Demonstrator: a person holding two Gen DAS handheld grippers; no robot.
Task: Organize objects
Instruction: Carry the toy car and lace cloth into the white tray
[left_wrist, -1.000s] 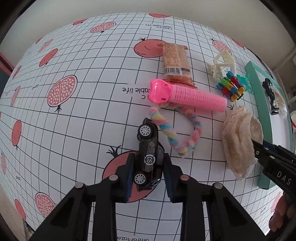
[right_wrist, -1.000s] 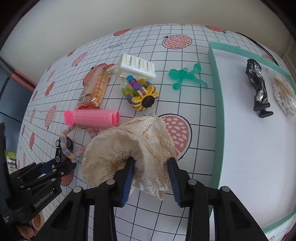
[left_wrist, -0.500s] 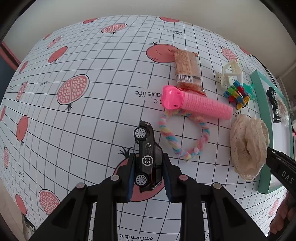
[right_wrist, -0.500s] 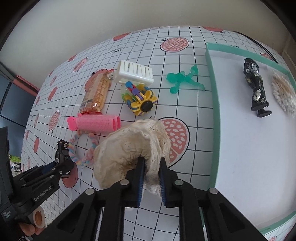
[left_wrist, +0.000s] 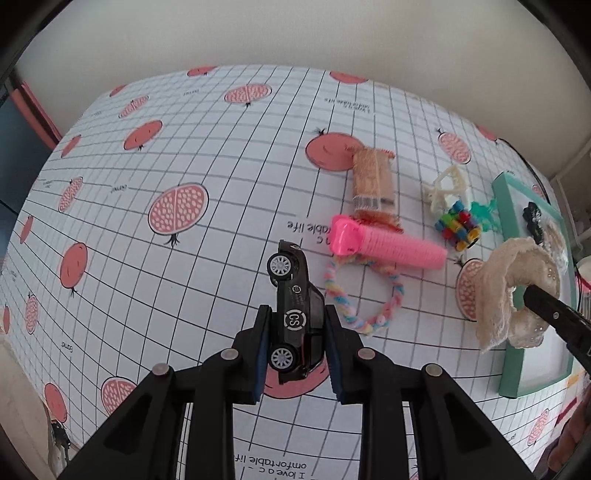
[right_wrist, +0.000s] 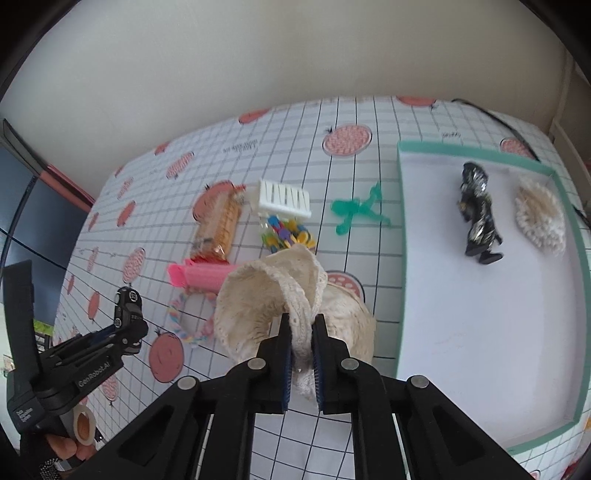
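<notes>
My left gripper (left_wrist: 296, 339) is shut on a black toy car (left_wrist: 295, 314), which hangs clear above the gridded tablecloth; the car (right_wrist: 127, 308) shows at the left of the right wrist view. My right gripper (right_wrist: 301, 339) is shut on a cream lace scrunchie (right_wrist: 266, 302), lifted off the cloth just left of the teal-rimmed tray (right_wrist: 402, 258). The scrunchie (left_wrist: 513, 291) also appears at the right in the left wrist view, beside the tray (left_wrist: 511, 288). A black figurine (right_wrist: 478, 214) and a beige round puff (right_wrist: 541, 218) lie in the tray.
On the cloth lie a pink hair roller (left_wrist: 391, 249), a pastel braided ring (left_wrist: 364, 299), a cracker packet (left_wrist: 373, 181), a white plastic clip (right_wrist: 282, 197), a multicoloured bead toy (right_wrist: 286, 236) and a green figure (right_wrist: 356, 212). A wall runs behind the table.
Both grippers closed and rose: the left lifted the car off the cloth, the right clamped the scrunchie and raised it towards the tray.
</notes>
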